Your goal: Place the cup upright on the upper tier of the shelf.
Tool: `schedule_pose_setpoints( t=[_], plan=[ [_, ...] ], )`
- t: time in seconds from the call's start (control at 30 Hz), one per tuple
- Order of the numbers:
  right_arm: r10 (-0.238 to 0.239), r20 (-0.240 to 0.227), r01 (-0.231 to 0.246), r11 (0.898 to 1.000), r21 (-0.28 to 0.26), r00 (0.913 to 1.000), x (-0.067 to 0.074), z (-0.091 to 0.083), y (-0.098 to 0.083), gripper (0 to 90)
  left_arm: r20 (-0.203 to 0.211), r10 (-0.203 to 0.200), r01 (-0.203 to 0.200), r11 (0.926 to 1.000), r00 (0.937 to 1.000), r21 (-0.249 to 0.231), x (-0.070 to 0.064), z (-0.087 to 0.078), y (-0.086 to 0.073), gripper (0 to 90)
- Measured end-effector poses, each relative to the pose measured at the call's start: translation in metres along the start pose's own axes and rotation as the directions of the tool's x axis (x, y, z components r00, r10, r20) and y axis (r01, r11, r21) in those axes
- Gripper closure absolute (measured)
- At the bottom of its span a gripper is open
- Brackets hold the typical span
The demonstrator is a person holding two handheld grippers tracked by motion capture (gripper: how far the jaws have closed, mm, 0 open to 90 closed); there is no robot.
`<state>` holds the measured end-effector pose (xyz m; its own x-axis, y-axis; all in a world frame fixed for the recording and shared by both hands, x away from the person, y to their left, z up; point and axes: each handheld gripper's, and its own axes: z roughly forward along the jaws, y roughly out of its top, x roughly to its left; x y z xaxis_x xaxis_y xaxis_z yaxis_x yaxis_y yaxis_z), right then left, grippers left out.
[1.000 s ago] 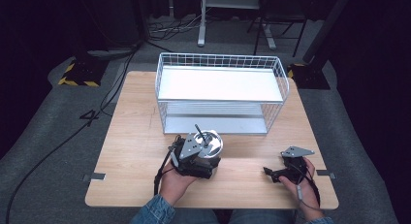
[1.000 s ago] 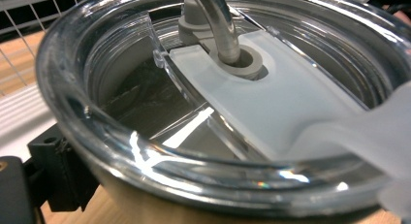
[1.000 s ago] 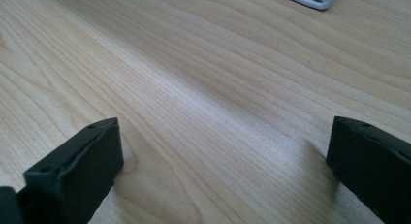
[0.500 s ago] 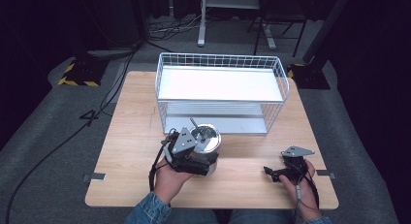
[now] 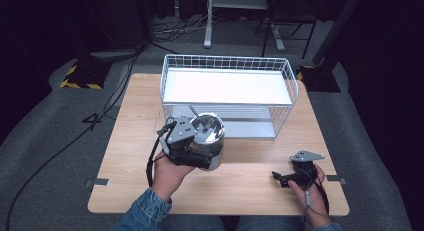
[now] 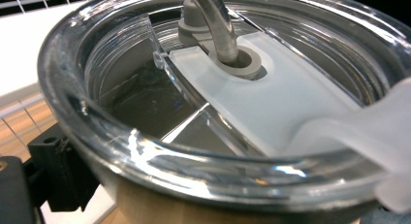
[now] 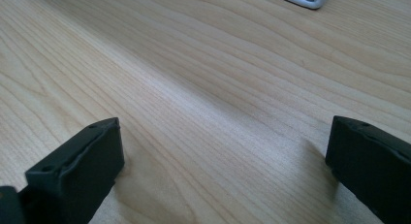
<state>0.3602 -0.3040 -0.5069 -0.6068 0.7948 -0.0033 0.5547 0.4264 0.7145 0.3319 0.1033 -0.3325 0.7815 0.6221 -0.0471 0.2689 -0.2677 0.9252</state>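
- On table (image 5: pixel 130 141), front-left of center: L gripper (image 5: pixel 192 148) clamped on tumbler (image 5: pixel 210 141), jaws pressed against its sides; one black jaw seen low-left under the rim in left gripper view.
- Tumbler: steel, clear lid (image 6: pixel 203 88), metal straw (image 5: pixel 196 115) poking up through lid hole, leaning toward far-left in high view.
- Tumbler just in front of wire basket (image 5: pixel 227 66), near its front-left corner; can't tell from high view if resting on wood or held slightly above.
- Left gripper view: lid very close, frosted slider (image 6: pixel 271 98) across top, straw (image 6: pixel 213 20) through grey grommet; white basket floor and bit of wood at left edge behind.
- L hand (image 5: pixel 167 173) wrapped round gripper from below, denim sleeve (image 5: pixel 145 211) at bottom edge.
- R gripper (image 5: pixel 287 178) low at front-right of table, well apart from tumbler and basket, grey plate on top; held by R hand (image 5: pixel 310 191).
- Right gripper view: jaws spread wide, nothing between, bare wood grain below; both tips right at the surface, shadows under them.
- Basket: white wire, white shelf inside, back-center of table, nothing seen in it.
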Motion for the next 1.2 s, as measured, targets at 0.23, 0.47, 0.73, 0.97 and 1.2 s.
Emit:
schedule_pose_setpoints(
  t=[0.23, 0.47, 0.73, 0.97, 1.2],
  plan=[
    [0.01, 0.011, -0.01, 1.0, 0.001, 0.9999, 0.0, 0.001, 0.001, 0.5, -0.009, -0.007, 0.006, 0.9994, 0.9999, -0.033, 0.006, -0.005, 0.017, 3.4],
    [0.011, 0.014, -0.011, 1.0, 0.0, 0.9998, 0.0, 0.001, 0.001, 0.5, -0.006, -0.039, 0.039, 0.997, 0.9992, -0.067, 0.016, -0.01, 0.033, 3.4],
    [0.013, 0.015, -0.013, 1.0, 0.001, 0.9998, 0.0, 0.001, 0.001, 0.6, -0.03, -0.043, 0.04, 0.9959, 0.9986, -0.081, 0.024, -0.012, 0.046, 3.5],
    [0.016, 0.017, -0.016, 1.0, 0.001, 0.9997, 0.0, 0.001, 0.001, 0.6, -0.045, -0.042, 0.038, 0.9944, 0.9981, -0.099, 0.028, -0.014, 0.06, 3.5],
    [0.016, 0.017, -0.016, 1.0, 0.001, 0.9997, 0.0, 0.001, 0.001, 0.6, -0.063, -0.027, 0.02, 0.9938, 0.9977, -0.109, 0.033, -0.013, 0.078, 3.5]
  ],
)
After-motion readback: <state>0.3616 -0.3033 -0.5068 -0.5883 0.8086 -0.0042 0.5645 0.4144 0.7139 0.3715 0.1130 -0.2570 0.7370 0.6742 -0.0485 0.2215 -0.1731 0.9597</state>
